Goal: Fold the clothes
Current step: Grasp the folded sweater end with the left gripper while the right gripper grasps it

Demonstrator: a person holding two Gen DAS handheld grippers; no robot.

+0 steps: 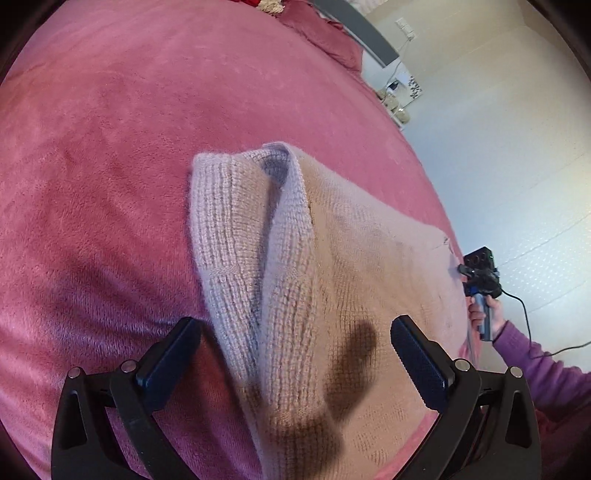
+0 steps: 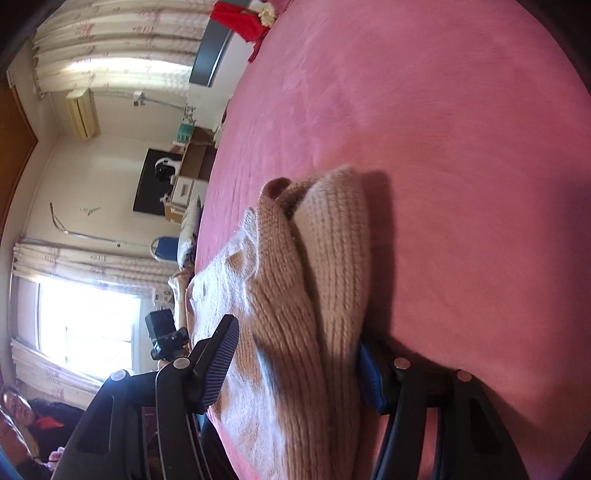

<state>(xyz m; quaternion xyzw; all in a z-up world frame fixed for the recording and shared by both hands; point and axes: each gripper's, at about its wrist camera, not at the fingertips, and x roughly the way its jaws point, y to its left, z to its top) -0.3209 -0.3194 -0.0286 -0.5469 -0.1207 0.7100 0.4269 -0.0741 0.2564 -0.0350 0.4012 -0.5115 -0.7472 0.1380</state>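
**Op A:** Looking down my left gripper (image 1: 295, 369) first: both jaws are spread wide, the beige knit sweater (image 1: 332, 277) lies between them, and neither pad presses on it.

**Op B:** And my right gripper (image 2: 295, 369)?

**Op A:** Its jaws stand apart too, straddling the ribbed hem, and I see no pinch on the knit. The blue pad (image 2: 369, 373) on the far finger sits tucked just beside the fabric's edge.

**Op B:** Where's the garment lying?

**Op A:** It's folded over on the pink plush bedspread (image 1: 110, 147), ribbed band doubled up toward the middle of the bed.

**Op B:** Farther out?

**Op A:** From the left view, a hand in a purple sleeve (image 1: 535, 365) carries the right tool at the sweater's corner. Beyond that, there's a pillow (image 1: 325, 33) and pale wall.
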